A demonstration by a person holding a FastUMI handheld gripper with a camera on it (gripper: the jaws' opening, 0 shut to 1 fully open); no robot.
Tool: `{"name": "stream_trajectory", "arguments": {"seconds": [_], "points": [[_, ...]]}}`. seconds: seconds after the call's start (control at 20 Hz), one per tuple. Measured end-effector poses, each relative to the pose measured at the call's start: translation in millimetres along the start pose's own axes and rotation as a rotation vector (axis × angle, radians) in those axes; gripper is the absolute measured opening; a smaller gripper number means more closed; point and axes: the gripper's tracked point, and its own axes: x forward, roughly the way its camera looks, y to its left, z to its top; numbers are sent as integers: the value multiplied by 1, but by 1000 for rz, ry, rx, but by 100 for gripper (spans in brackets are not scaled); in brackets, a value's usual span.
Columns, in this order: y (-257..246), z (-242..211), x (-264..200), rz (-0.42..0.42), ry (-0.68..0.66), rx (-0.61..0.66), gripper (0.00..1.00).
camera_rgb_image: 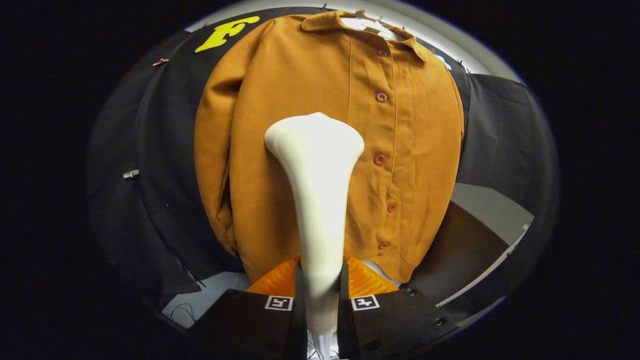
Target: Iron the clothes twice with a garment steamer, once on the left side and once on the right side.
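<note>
The gripper (320, 292) is clenched on the steamer (316, 200): both fingers press against the sides of its narrow white handle, which stands between them. From that grip the steamer rises straight ahead, slim at the fingers and flaring into a broad, rounded head that lies over the middle of the shirt (330, 150), a little to the left of the button row; whether the head touches the cloth cannot be told. The shirt is mustard-brown, buttoned shut, and hangs flat and upright on a white hanger (367, 22) that shows at the collar. Reddish buttons (381, 96) run down its front just right of the steamer head. The left sleeve (215, 150) hangs down alongside the body, its cuff near the hem. Behind the shirt is the black cloth wall (150, 175). Beyond the shirt's right edge, a grey surface (492, 210) shows.
</note>
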Motion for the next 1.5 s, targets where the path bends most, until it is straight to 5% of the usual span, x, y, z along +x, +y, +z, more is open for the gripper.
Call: {"name": "stream_trajectory", "arguments": {"seconds": [0.85,1.5], "points": [[-38,-98,-20,21,203,-1,27],[-102,18,-127,20,-16,58,27]]}}
